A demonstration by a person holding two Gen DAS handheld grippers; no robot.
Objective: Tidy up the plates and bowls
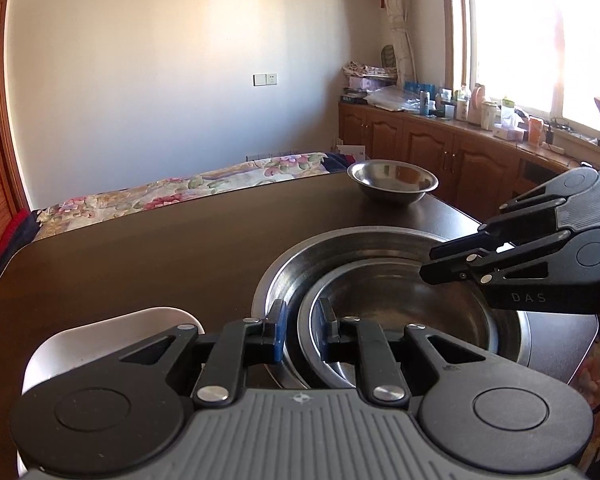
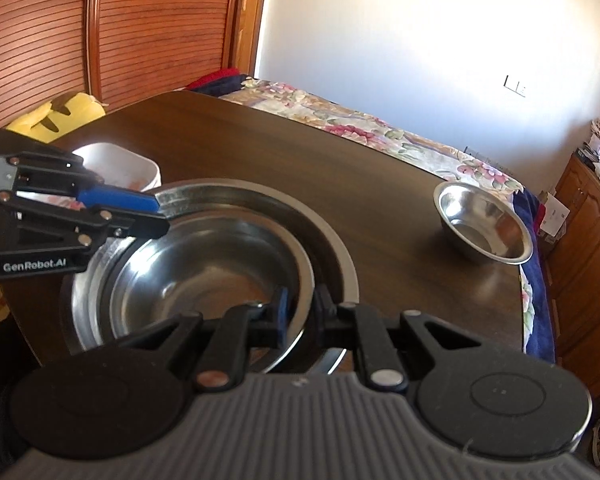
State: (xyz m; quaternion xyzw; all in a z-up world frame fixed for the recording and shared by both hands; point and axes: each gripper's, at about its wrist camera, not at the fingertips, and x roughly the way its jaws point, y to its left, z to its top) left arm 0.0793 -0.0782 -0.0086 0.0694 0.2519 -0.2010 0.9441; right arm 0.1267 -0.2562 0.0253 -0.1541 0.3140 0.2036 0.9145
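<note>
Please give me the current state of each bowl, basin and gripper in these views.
Large basin: upright on the table, holding the medium bowl.
Medium bowl: nested in it, rim gripped on both sides.
Small bowl: upright, empty, apart at the table's far edge.
Left gripper: shut on the medium bowl's rim.
Right gripper: shut on the opposite rim.

left gripper [image 1: 303, 330] jaws clamp the inner bowl's [image 1: 404, 312] rim.

My right gripper [image 1: 448, 262], at the right edge of the frame, bears "DAS" on its black body. My left gripper [image 2: 162, 216], at left, reads "GenRobot.AI".
</note>
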